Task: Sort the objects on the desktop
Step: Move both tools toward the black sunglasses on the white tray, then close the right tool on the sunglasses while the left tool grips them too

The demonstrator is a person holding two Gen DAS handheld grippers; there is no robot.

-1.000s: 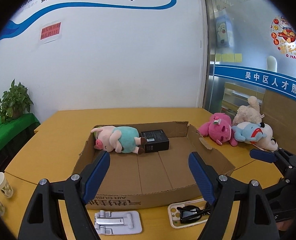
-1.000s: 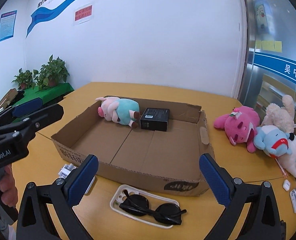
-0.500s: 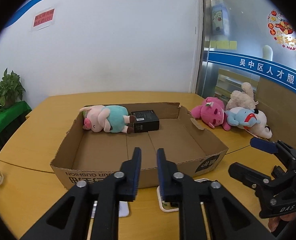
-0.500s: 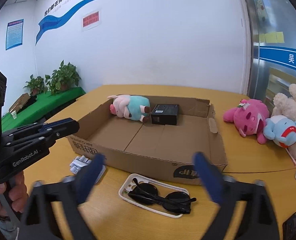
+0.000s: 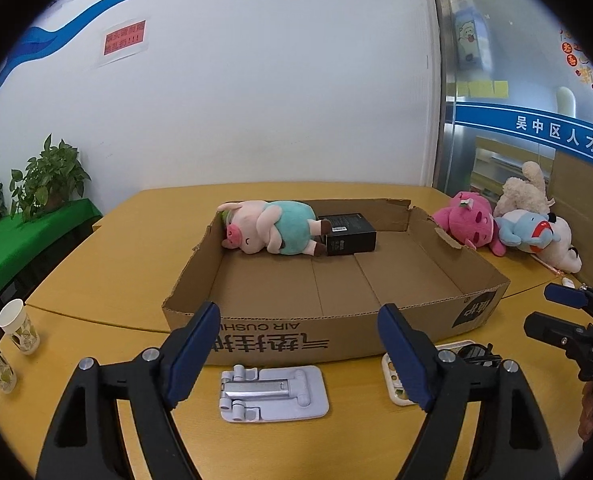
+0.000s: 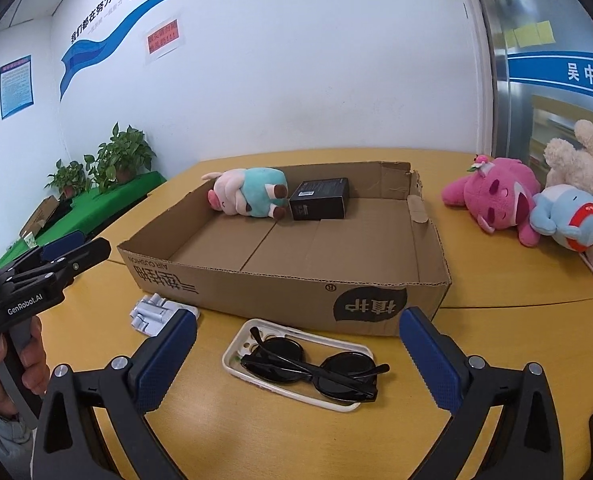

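A shallow cardboard box (image 5: 280, 338) (image 6: 280, 300) lies on the yellow table, holding a pink pig plush in teal (image 5: 270, 232) (image 6: 246, 196) and a small black box (image 5: 348, 236) (image 6: 320, 199). In front of it lie a grey folding phone stand (image 5: 272, 392) (image 6: 156, 312) and black sunglasses (image 6: 316, 370) on a white phone case (image 6: 248, 334) (image 5: 394, 380). My left gripper (image 5: 302, 344) is open above the stand. My right gripper (image 6: 296, 354) is open around the sunglasses, above them.
A pink plush (image 5: 470, 224) (image 6: 496, 196), a blue plush (image 5: 526, 230) (image 6: 568, 216) and a cream plush (image 5: 528, 192) (image 6: 576, 160) lie right of the box. Two paper cups (image 5: 16, 332) stand at the table's left edge. Potted plants (image 6: 124, 156) stand on a green shelf.
My left gripper shut half a second ago and has opened wide again, now lower over the phone stand. My right gripper stayed open and moved closer over the sunglasses.
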